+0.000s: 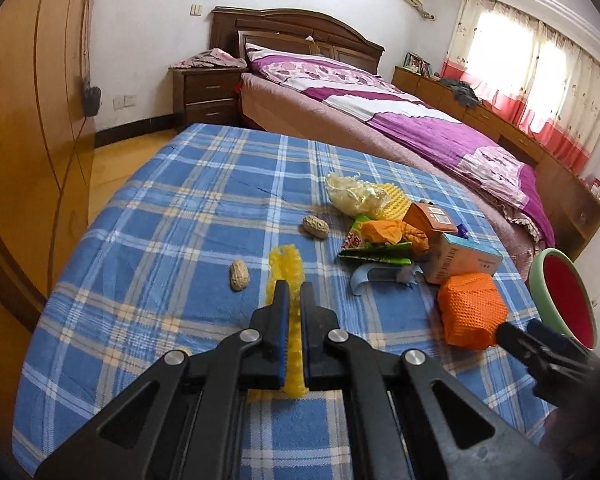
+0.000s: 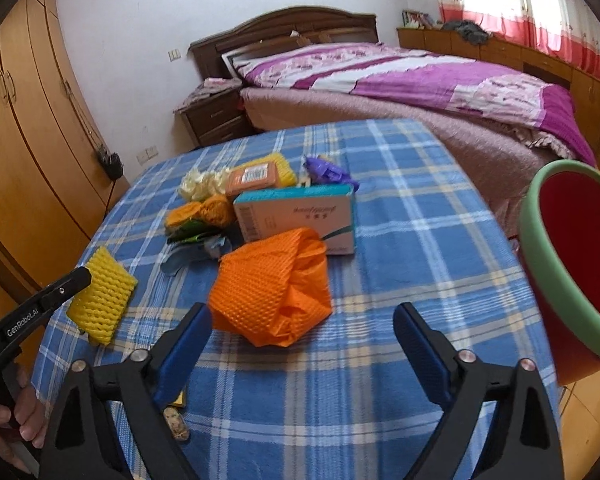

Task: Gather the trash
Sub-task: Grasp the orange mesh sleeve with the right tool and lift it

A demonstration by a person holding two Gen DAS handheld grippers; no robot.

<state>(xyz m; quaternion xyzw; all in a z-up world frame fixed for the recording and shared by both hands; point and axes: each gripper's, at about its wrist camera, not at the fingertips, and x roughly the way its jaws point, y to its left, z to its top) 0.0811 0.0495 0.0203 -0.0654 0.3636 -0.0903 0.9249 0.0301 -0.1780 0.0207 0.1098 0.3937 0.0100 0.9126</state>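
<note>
Trash is mid-collection: left tongs [image 1: 294,292] pinch a yellow foam-net sleeve [image 2: 102,300] for the red green-rimmed bin [image 2: 572,264], while right tongs [image 2: 302,326] gape before an orange foam-net wad [image 2: 270,290] on the desk [image 2: 400,208].

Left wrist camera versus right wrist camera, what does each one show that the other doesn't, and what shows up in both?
Only the left wrist view shows the two whole peanuts in their shells on the blue plaid tablecloth.

Only the right wrist view shows the crumpled purple plastic wrapper behind the boxes, plus the right gripper with jaws wide apart.

Both show the yellow foam fruit net pinched in the left gripper, the orange foam fruit net, the teal-and-white cardboard box and the green-rimmed red bucket.
</note>
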